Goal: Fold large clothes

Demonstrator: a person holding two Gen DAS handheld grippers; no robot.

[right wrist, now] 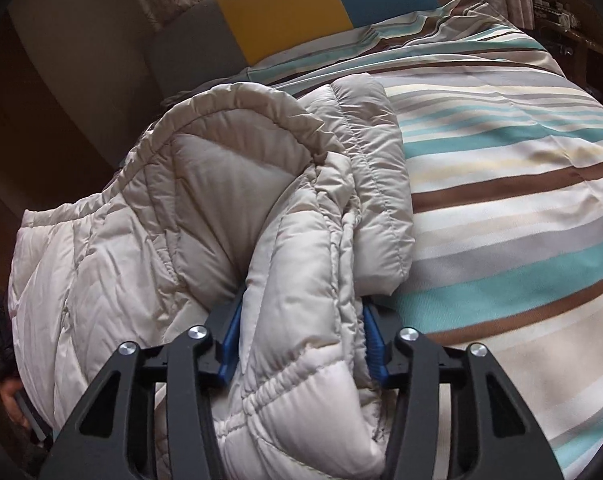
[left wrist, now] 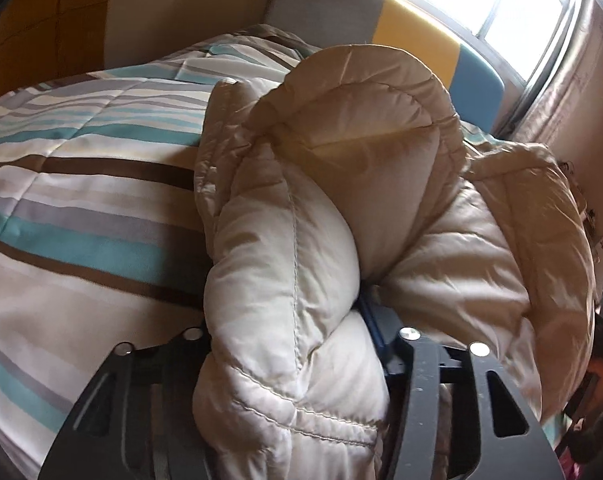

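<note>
— What are you working on?

— A bed (right wrist: pixel 501 184) under a striped quilt, with a grey, yellow and blue headboard (right wrist: pixel 285 12) behind it and a bright window (left wrist: pixel 513 12) to one side. The puffy beige jacket (right wrist: pixel 205 208) lies bunched on the quilt, hood uppermost, partly lifted towards you.

— How are your jaws set?

— Your left gripper (left wrist: pixel 293 344) is closed on a thick padded fold of the jacket; the fabric bulges out between the jaws. Your right gripper (right wrist: pixel 297 340) is likewise clamped on a quilted edge, blue pads pressing in from both sides. Both jaws stand fairly wide, because the padding fills them.

— How will it handle?

— Probably light but bulky, soft and springy, with a slick shell that may slide. I'd take deep bites along a stitched seam or hem, not a loose puff.

— And your pose?

— Both grippers point forward over the bed, low, close together, each at the jacket's near side.
</note>
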